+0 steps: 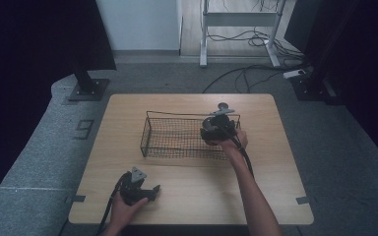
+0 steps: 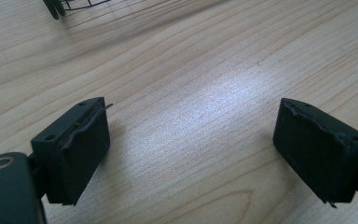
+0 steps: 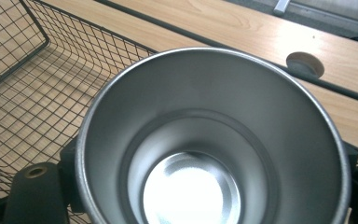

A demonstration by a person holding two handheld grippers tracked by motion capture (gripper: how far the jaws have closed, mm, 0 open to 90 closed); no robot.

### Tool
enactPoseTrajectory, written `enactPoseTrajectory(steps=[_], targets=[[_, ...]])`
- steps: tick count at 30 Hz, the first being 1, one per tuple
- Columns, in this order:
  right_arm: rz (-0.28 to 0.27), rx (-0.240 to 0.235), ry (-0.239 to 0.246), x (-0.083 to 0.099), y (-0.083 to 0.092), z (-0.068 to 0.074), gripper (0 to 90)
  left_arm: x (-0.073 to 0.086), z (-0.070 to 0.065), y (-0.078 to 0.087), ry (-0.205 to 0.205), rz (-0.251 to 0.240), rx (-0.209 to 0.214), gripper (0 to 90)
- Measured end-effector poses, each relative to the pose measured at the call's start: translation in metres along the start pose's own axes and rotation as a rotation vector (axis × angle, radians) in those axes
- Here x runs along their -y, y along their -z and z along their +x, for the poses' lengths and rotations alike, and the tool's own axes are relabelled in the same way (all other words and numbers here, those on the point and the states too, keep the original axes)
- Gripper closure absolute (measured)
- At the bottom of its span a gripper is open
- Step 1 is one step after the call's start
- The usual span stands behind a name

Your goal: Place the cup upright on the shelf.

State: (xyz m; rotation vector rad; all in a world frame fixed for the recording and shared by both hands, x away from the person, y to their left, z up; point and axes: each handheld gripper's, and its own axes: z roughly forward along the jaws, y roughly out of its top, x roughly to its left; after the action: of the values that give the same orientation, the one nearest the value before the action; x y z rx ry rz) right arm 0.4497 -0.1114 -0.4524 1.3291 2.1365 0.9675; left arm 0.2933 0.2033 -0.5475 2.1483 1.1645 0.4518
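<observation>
Steel cup (image 3: 209,140), round, shiny and empty, sits pinched in the jaws of my right gripper (image 1: 218,129) above the right end of the black wire basket (image 1: 177,137) on the wooden desk (image 1: 187,196). I judge I'm placing it; next, lower gently, then release. My left gripper (image 2: 191,149) rests on the desk, jaws spread, holding nothing.

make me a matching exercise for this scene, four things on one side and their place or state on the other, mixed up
Things:
1. metal cup
2. wire basket
3. left tool
4. right tool

Places or states:
A. jaws wide apart, nothing between them, over bare wood
B. standing on the table, toward its far side
C. clamped between two jaws, open mouth toward the camera
D. shut on the cup, at the basket's right end

Pairs: 1-C, 2-B, 3-A, 4-D
</observation>
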Motion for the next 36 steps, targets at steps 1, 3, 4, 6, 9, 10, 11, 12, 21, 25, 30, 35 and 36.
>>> enactPoseTrajectory(steps=[1,3,4,6,9,10,11,12,21,25,30,35,36], targets=[[0.002,-0.001,-0.003,0.000,-0.001,0.000,18.2,0.000,0.000,0.000,0.000,0.000,0.000,10.6],[0.004,-0.003,-0.007,0.001,-0.003,-0.001,18.2,0.000,0.000,0.000,0.000,0.000,0.000,10.6],[0.006,-0.004,-0.009,0.001,-0.004,-0.001,18.2,0.000,0.000,0.000,0.000,0.000,0.000,10.6],[0.010,-0.006,-0.011,0.001,-0.005,-0.001,18.2,0.000,0.000,0.000,0.000,0.000,0.000,10.6],[0.016,-0.007,-0.009,0.002,-0.008,-0.001,18.2,0.000,0.000,0.000,0.000,0.000,0.000,10.6],[0.020,-0.008,-0.010,0.002,-0.009,-0.001,18.2,0.000,0.000,0.000,0.001,-0.001,0.000,10.6],[0.023,-0.008,-0.009,0.002,-0.010,-0.001,18.2,0.000,0.000,0.000,0.001,-0.001,0.000,10.6],[0.025,-0.009,-0.009,0.003,-0.011,0.000,18.2,0.000,0.000,0.000,0.001,-0.001,0.000,10.6],[0.044,0.000,-0.014,0.005,-0.017,0.001,18.2,0.000,0.000,0.000,0.001,-0.001,0.000,10.6],[0.050,0.016,-0.019,0.008,-0.020,0.000,18.1,0.000,0.000,0.000,0.001,-0.001,0.000,10.6],[0.075,0.023,-0.042,0.013,-0.026,-0.004,18.1,0.000,0.000,0.000,0.000,0.000,0.001,10.6],[0.094,0.026,-0.046,0.017,-0.029,-0.006,18.1,0.000,0.000,0.000,-0.001,0.001,0.001,10.6],[0.097,0.025,-0.048,0.018,-0.029,-0.005,18.1,0.000,0.000,0.000,0.000,0.001,0.000,10.6]])
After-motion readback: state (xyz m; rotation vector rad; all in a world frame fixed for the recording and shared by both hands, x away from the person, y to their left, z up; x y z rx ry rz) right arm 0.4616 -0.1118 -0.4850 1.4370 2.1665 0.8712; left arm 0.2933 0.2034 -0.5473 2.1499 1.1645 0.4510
